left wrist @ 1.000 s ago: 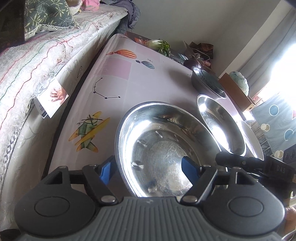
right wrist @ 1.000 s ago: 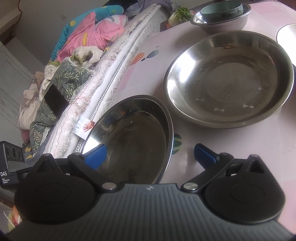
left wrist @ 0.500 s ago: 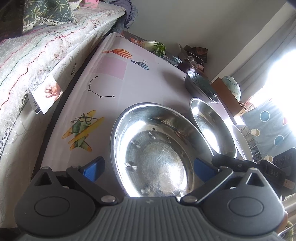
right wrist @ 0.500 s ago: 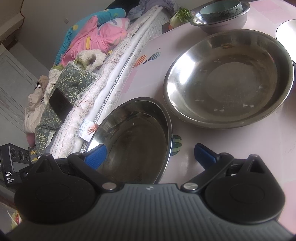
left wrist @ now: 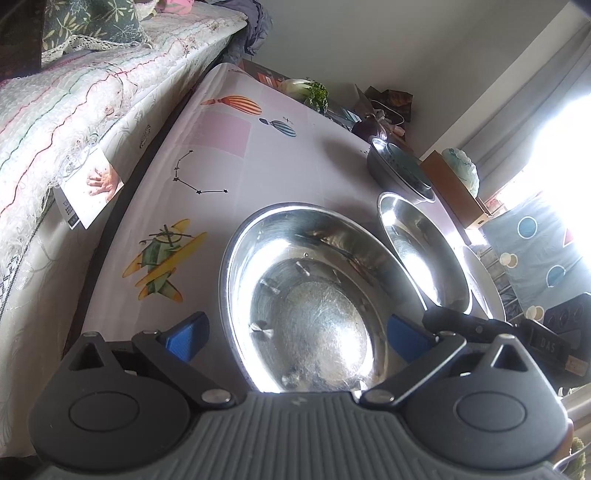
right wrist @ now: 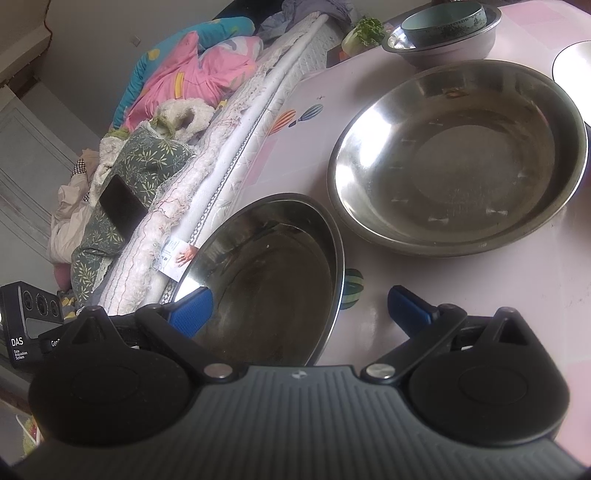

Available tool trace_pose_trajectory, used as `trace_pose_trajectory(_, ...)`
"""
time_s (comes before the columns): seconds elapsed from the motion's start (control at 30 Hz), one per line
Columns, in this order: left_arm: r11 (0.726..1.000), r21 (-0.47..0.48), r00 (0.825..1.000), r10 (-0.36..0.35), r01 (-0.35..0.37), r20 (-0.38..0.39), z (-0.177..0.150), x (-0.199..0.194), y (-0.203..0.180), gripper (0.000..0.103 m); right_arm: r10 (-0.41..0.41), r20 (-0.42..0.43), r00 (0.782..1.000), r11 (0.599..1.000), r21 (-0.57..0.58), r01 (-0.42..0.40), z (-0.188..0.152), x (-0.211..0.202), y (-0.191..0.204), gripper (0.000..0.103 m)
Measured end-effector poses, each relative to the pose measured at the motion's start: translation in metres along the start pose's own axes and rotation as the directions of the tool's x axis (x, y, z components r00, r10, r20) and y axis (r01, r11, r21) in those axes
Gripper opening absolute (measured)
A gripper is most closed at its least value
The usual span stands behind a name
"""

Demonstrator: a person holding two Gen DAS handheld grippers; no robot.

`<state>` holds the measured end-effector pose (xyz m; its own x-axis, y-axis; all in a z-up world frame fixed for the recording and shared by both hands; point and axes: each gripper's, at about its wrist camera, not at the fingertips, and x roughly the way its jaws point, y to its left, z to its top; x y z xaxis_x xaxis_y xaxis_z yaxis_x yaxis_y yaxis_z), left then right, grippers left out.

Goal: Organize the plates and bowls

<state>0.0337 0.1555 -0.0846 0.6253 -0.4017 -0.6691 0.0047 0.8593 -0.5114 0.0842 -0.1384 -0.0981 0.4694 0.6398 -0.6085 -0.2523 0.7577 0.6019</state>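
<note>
Steel bowls sit in a row on the pale pink tablecloth (left wrist: pixel 258 162), beside a quilt-covered bed (left wrist: pixel 85 92). The near steel bowl (left wrist: pixel 314 314) lies right in front of the left gripper (left wrist: pixel 295 334). That gripper's jaws stand wide, one blue pad (left wrist: pixel 186 334) over the cloth outside the bowl's rim and the other over the bowl's far side; neither pad presses on the metal, and nothing is held. Just past it the second steel bowl (left wrist: pixel 424 254) rests with its rim close to the first, and further off a grey bowl (left wrist: pixel 400 173) carries a teal bowl (right wrist: pixel 443 18) nested inside it.

The right gripper (right wrist: pixel 299 308) is also spread wide and grips nothing. Its left pad (right wrist: pixel 192 308) hovers at the near bowl's (right wrist: pixel 273 280) rim, its right pad over bare cloth, with the bowl's edge between them.

The left wrist view alone shows the bright window and curtain (left wrist: pixel 535 92), a cardboard box (left wrist: pixel 454 184) with a pale round thing on it, the aeroplane print (left wrist: pixel 162 258) and the constellation print on the cloth. The right wrist view alone shows the pile of pink and blue bedding (right wrist: pixel 192 74), a dark phone (right wrist: pixel 122 206) lying on a leaf-patterned pillow (right wrist: pixel 147 162), the edge of a white plate (right wrist: pixel 572 62) at the far right, and the whole inside of the second bowl (right wrist: pixel 461 158). Both views catch a leafy vegetable (right wrist: pixel 364 33) at the table's far end.
</note>
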Motion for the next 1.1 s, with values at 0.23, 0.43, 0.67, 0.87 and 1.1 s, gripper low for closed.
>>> trace_pose_trajectory(0.23,1.000,0.005,1.000,0.003,-0.003,-0.002,0.000,0.000,0.000,0.103,0.001,0.002,1.000,1.000,-0.003,-0.001,0.000,0.000,0.000,0.102)
trace_pose_trajectory(0.43,0.998,0.054,0.999,0.033,-0.032,-0.020,0.000,0.003,-0.007,0.103,-0.005,-0.001,1.000,1.000,-0.019,0.005,0.000,-0.001,0.001,0.102)
trace_pose_trajectory(0.67,0.995,0.076,0.998,0.059,-0.058,-0.019,-0.002,0.002,-0.010,0.103,0.002,0.007,1.000,1.000,-0.001,-0.002,-0.001,-0.001,-0.001,0.102)
trace_pose_trajectory(0.87,0.979,0.139,0.989,0.150,-0.150,0.005,-0.007,-0.001,-0.017,0.095,-0.023,0.014,1.000,1.000,-0.006,0.023,-0.002,-0.002,0.002,0.100)
trace_pose_trajectory(1.1,0.968,0.145,0.979,0.203,-0.205,0.032,-0.007,-0.006,-0.014,0.078,-0.056,0.032,0.998,0.998,-0.025,0.057,-0.005,-0.006,0.003,0.090)
